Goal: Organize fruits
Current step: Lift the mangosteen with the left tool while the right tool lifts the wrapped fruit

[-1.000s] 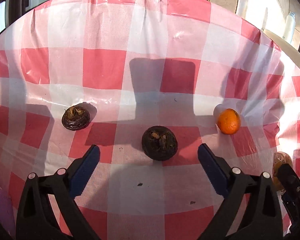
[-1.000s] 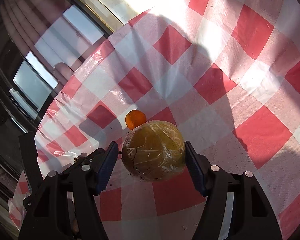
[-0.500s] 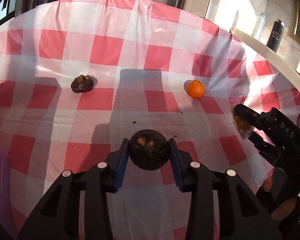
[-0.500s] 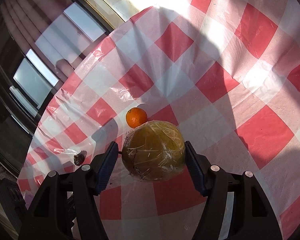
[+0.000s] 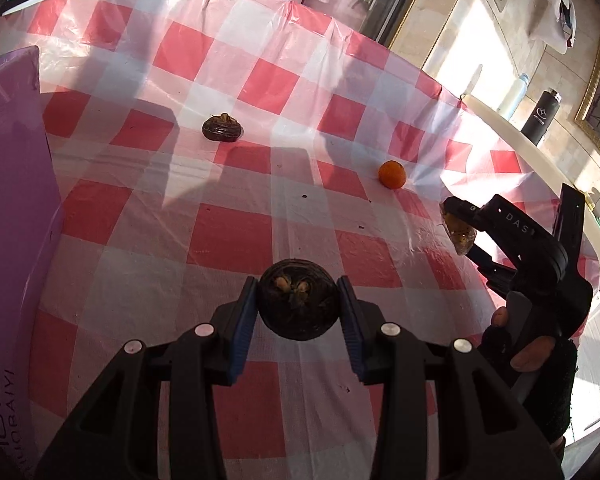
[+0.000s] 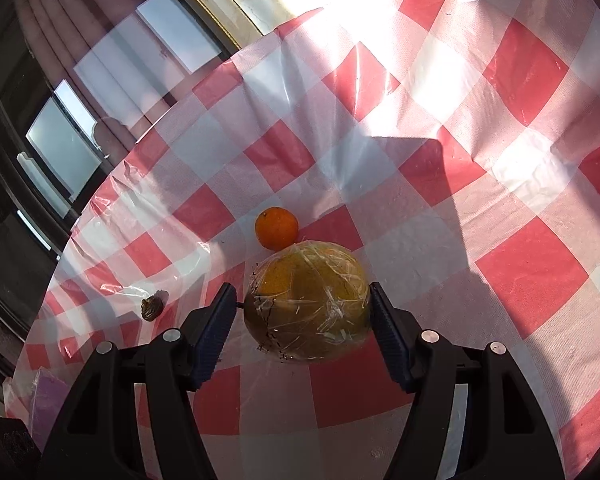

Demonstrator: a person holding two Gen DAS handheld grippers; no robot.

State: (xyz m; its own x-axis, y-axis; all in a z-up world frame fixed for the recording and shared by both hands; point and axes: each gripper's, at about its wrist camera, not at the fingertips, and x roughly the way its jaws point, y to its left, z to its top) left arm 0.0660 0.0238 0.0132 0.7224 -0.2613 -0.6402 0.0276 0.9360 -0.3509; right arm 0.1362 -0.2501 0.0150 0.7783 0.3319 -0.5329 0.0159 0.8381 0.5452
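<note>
My left gripper [image 5: 298, 308] is shut on a dark round fruit [image 5: 298, 304] and holds it above the red-and-white checked tablecloth [image 5: 228, 240]. A second dark fruit [image 5: 222, 128] lies farther back on the cloth; it also shows in the right wrist view [image 6: 152, 307]. A small orange [image 5: 392, 174] lies to the right; it also shows in the right wrist view [image 6: 276, 228]. My right gripper [image 6: 302, 312] is shut on a large yellow fruit wrapped in clear film [image 6: 306, 302], above the cloth. That gripper also shows in the left wrist view [image 5: 458, 222].
A purple box [image 5: 12, 216] stands at the left. A white curved ledge [image 5: 540, 148] with a black bottle [image 5: 542, 116] and a clear bottle [image 5: 514, 94] runs behind the table's right edge. Windows and curtains lie beyond the far edge.
My left gripper closed on the dark fruit and lifted it, pulling back and up from the cloth. My right gripper kept its hold on the wrapped fruit and rose slightly.
</note>
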